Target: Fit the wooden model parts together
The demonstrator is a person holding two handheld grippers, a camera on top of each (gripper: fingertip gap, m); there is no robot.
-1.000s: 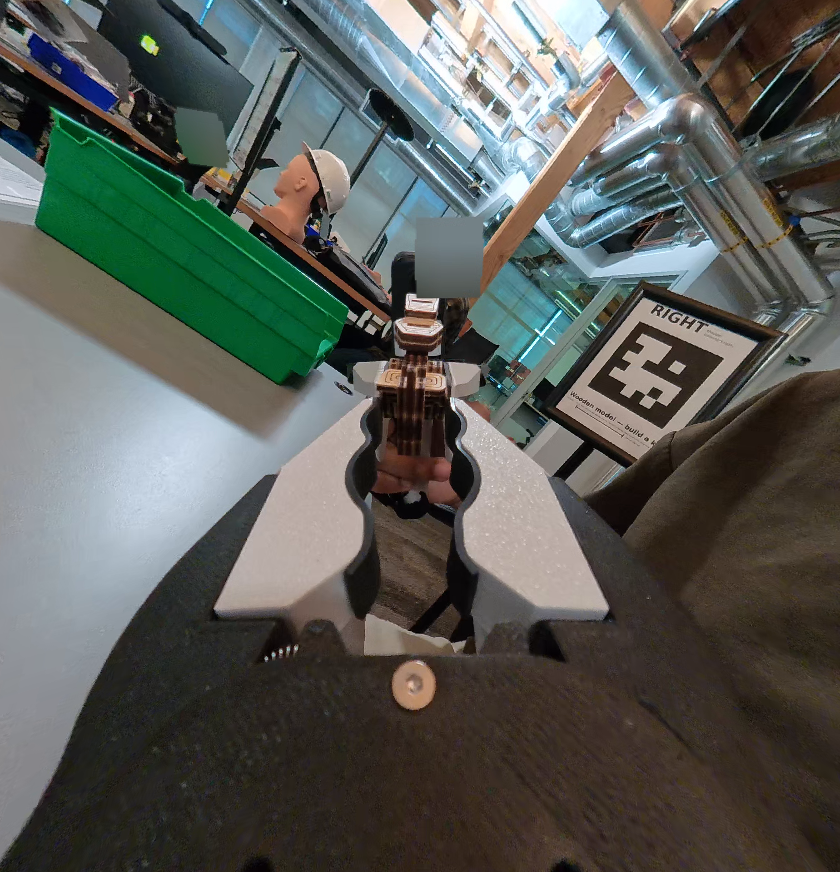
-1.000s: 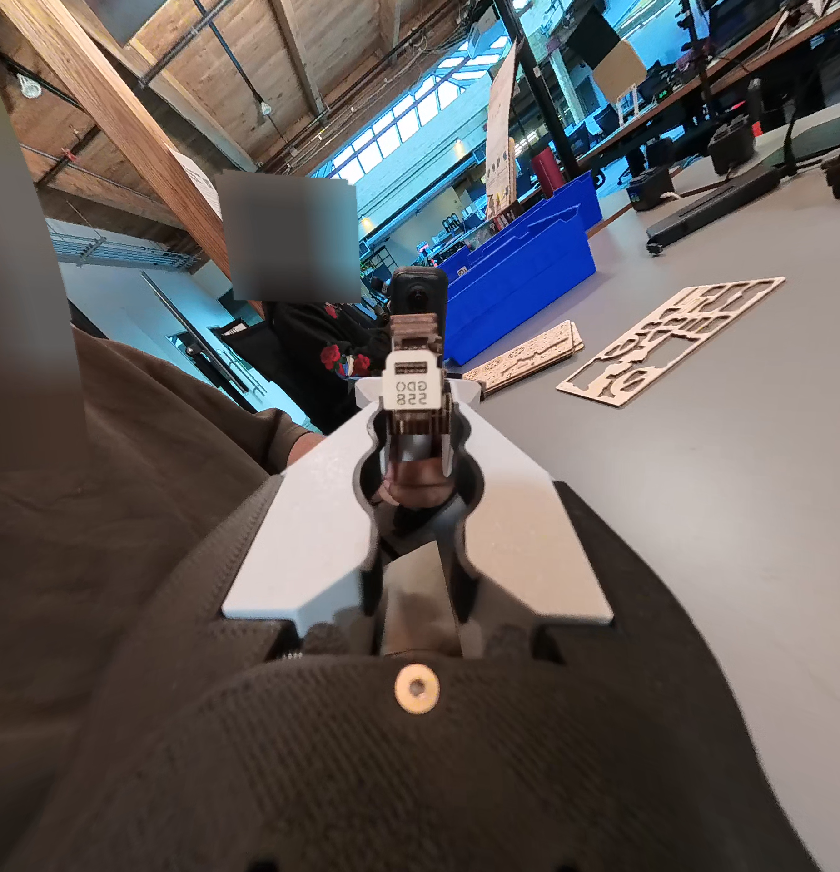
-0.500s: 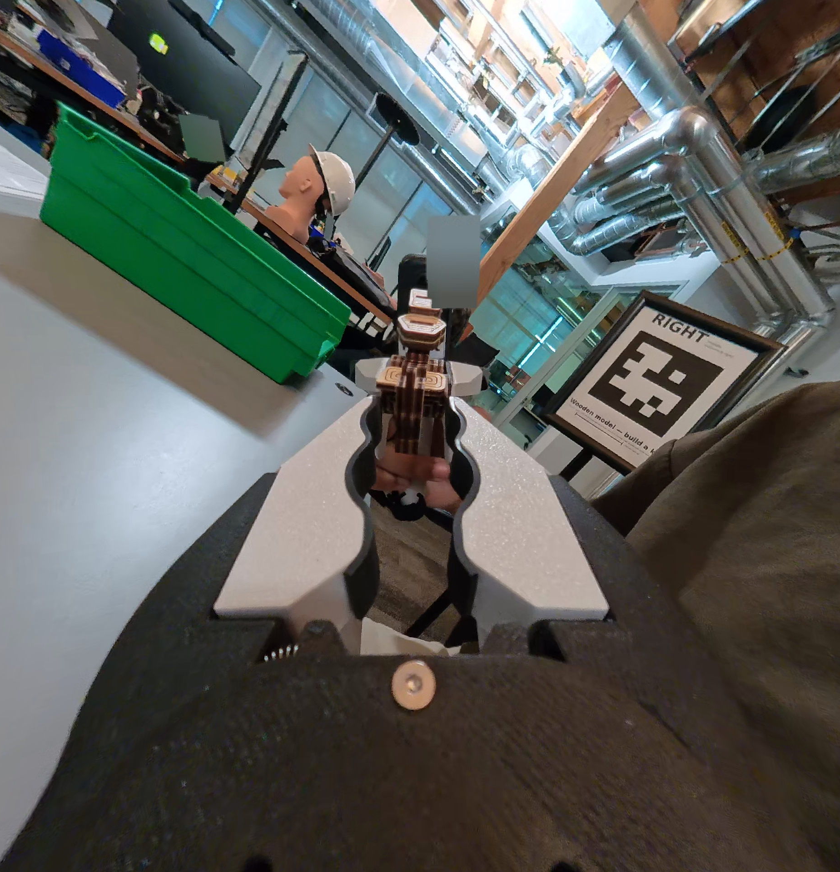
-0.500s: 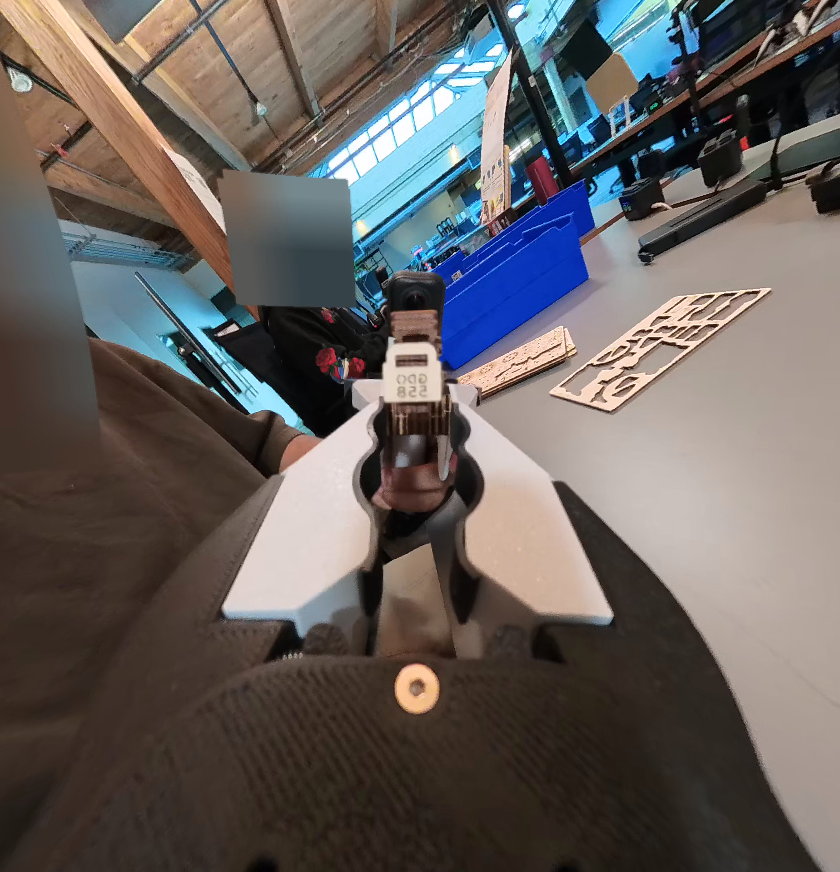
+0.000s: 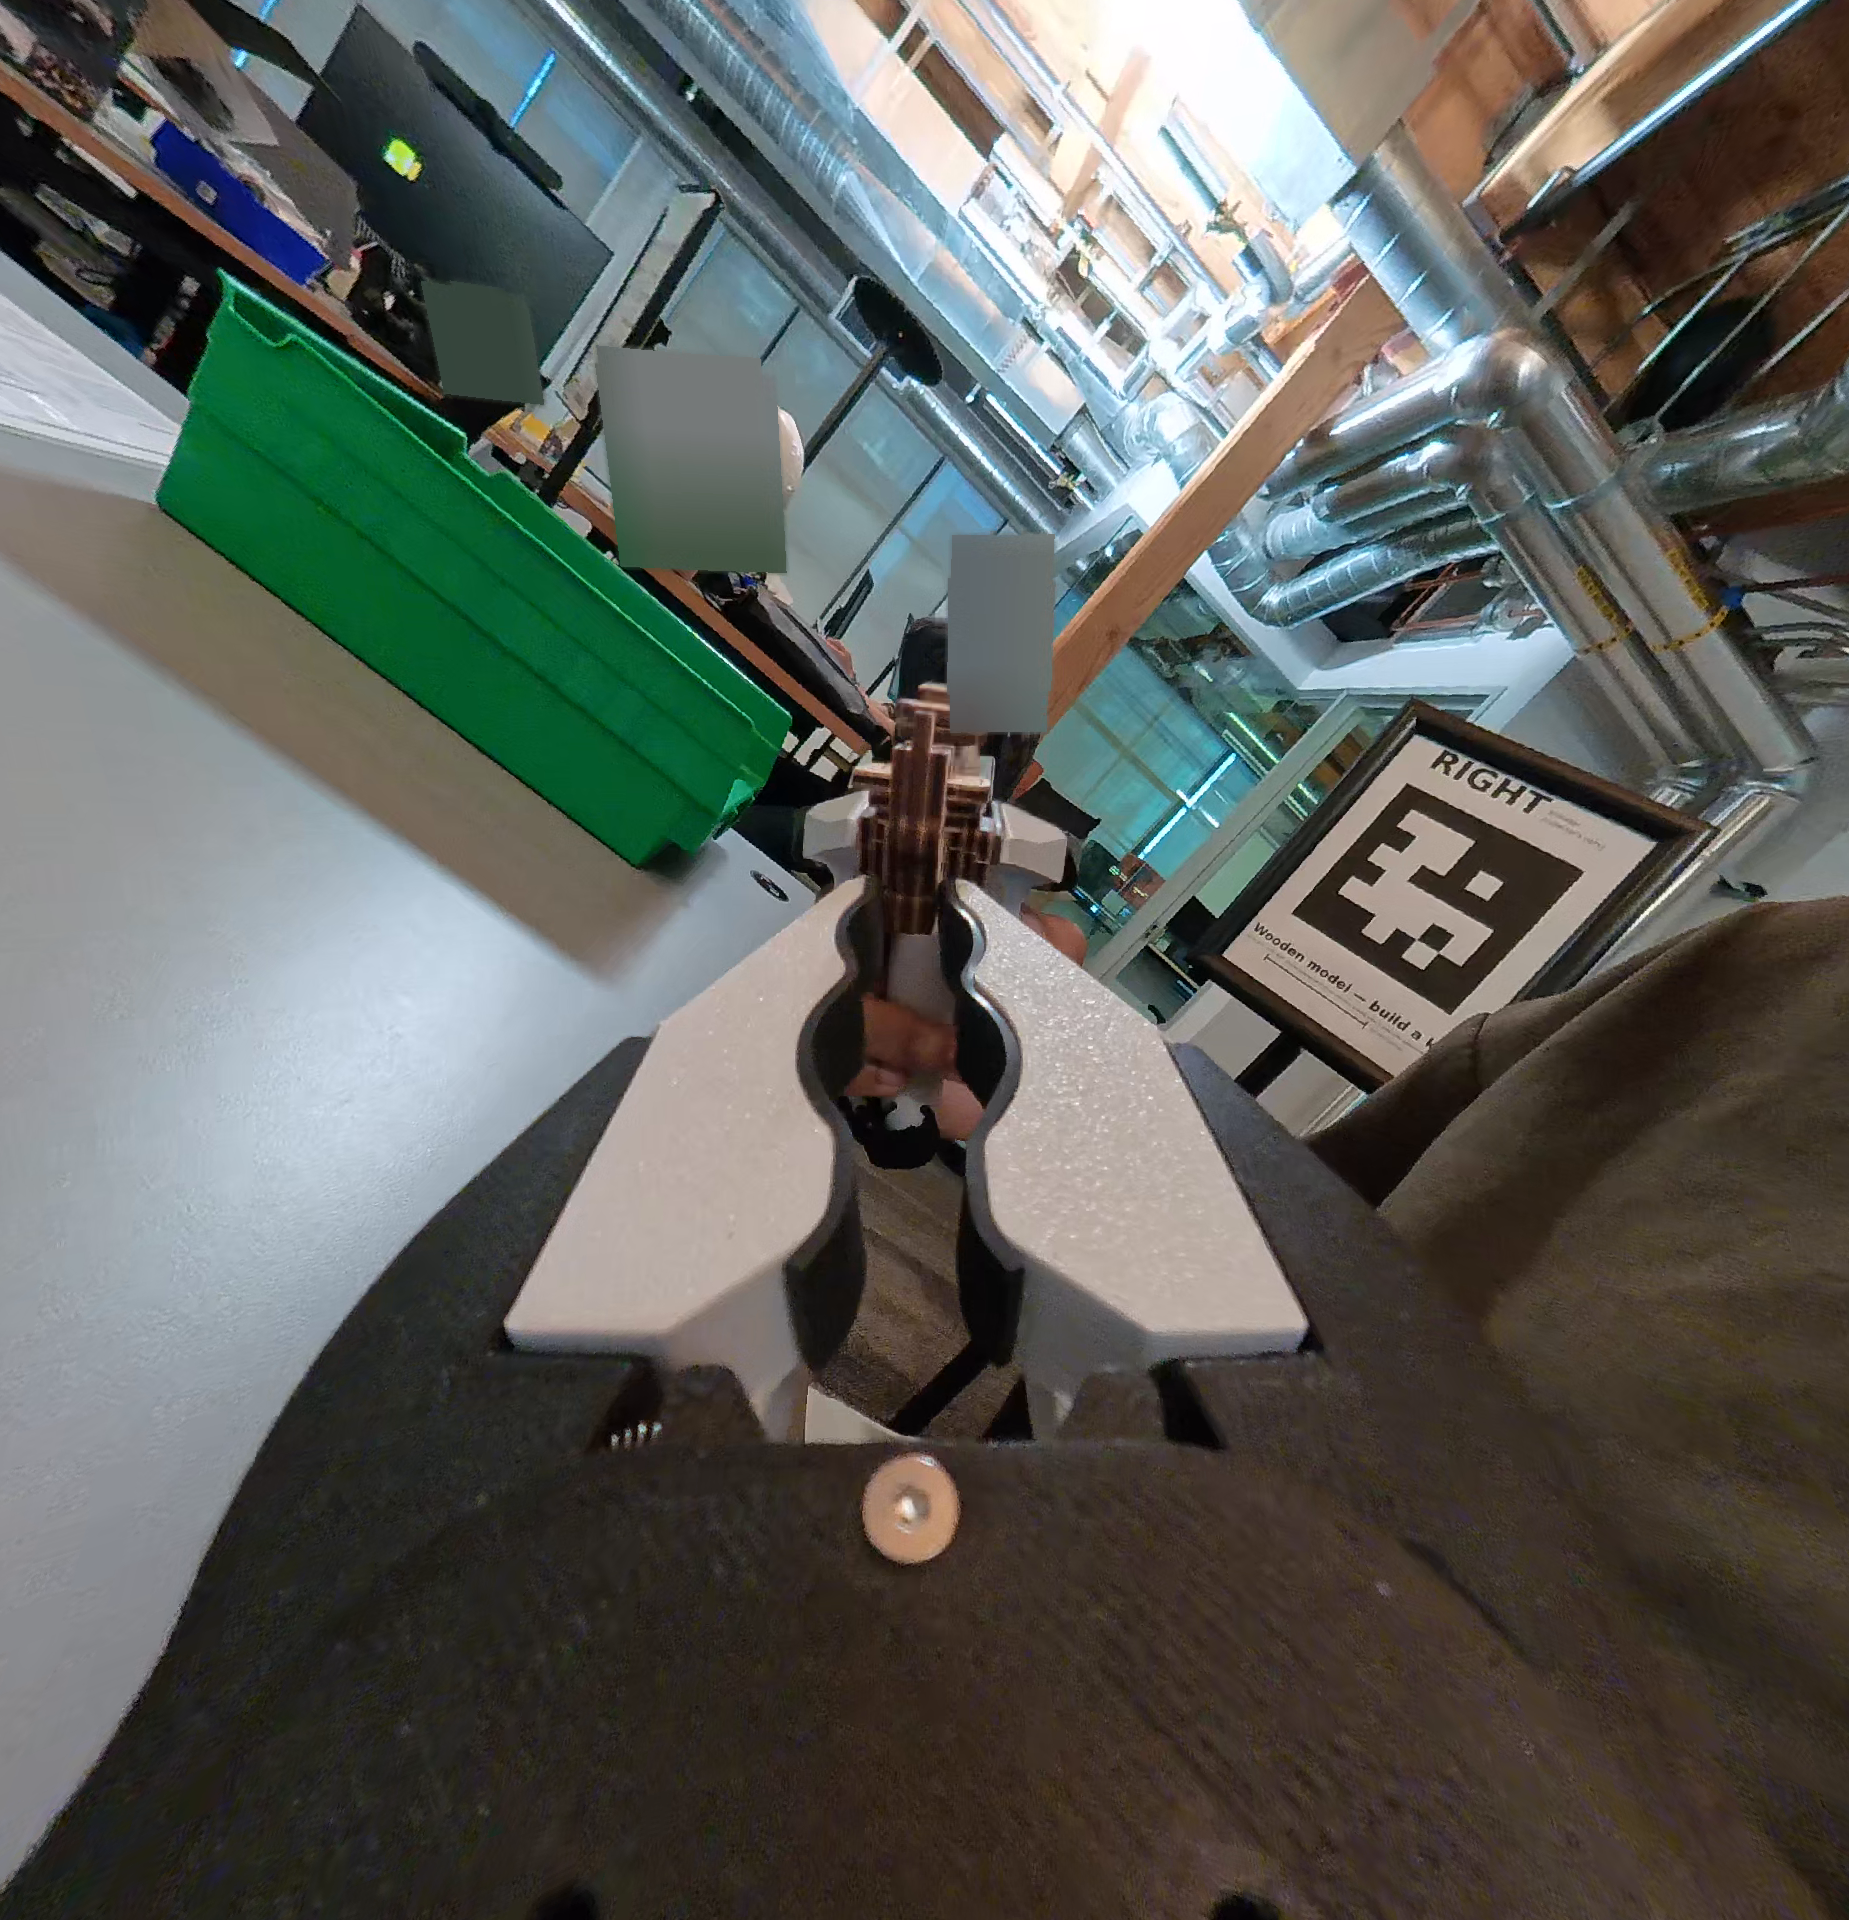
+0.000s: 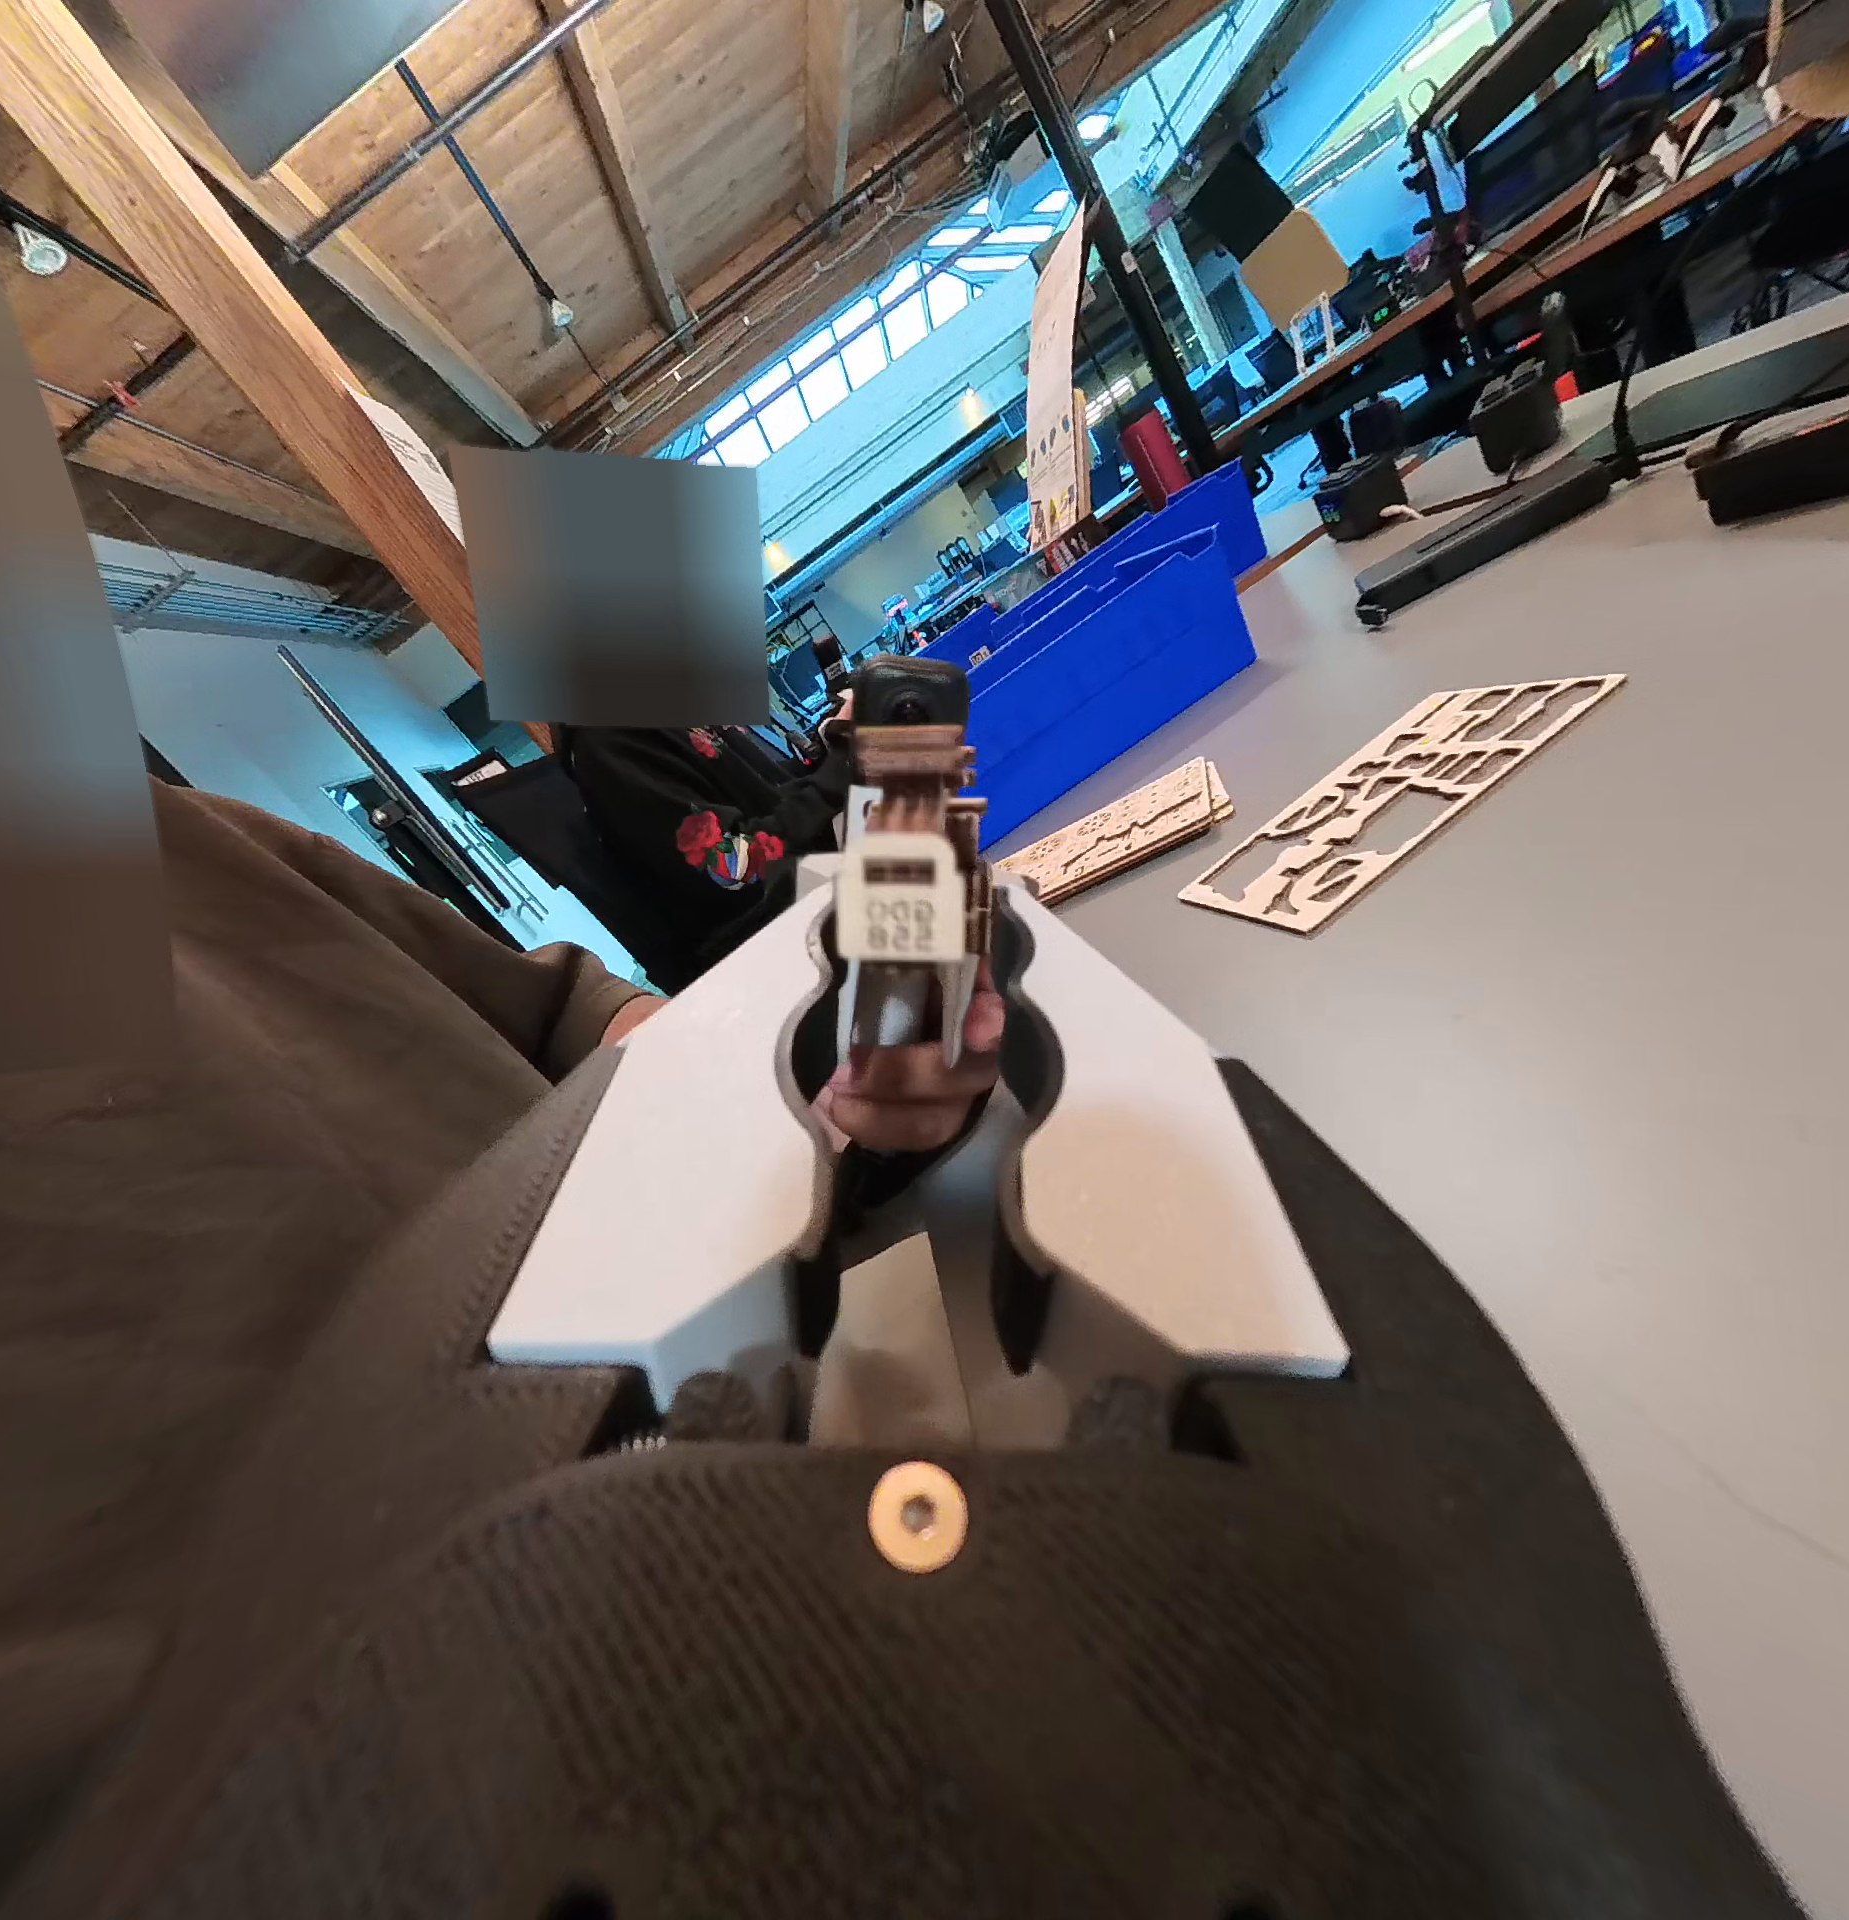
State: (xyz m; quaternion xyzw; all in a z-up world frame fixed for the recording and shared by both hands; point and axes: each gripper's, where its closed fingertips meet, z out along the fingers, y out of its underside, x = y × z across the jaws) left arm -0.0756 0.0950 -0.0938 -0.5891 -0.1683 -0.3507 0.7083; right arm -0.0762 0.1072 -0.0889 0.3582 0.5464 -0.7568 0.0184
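The wooden model (image 5: 918,836), a small stack of brown laser-cut layers, is held in the air between my two grippers, which face each other. My left gripper (image 5: 912,914) is shut on it with narrow jaws. In the left wrist view the right gripper's grey fingertips (image 5: 1034,844) flank the model from behind. In the right wrist view my right gripper (image 6: 909,914) is shut around the model (image 6: 964,868). The left gripper's white tag (image 6: 899,914) and black camera (image 6: 907,704) sit just beyond and hide most of the model.
A green bin (image 5: 463,582) and a framed sign (image 5: 1419,914) stand on the grey table (image 5: 172,987). Blue bins (image 6: 1107,644), a stack of wooden sheets (image 6: 1117,831) and a punched-out sheet (image 6: 1398,800) lie on the right. A person in black (image 6: 691,831) stands beyond. Less than 4 cm separates the two grippers' tips.
My left gripper's jaws have closed narrower and the model now shows edge-on between them. The right gripper's jaws stand slightly wider. Both views have tilted a little.
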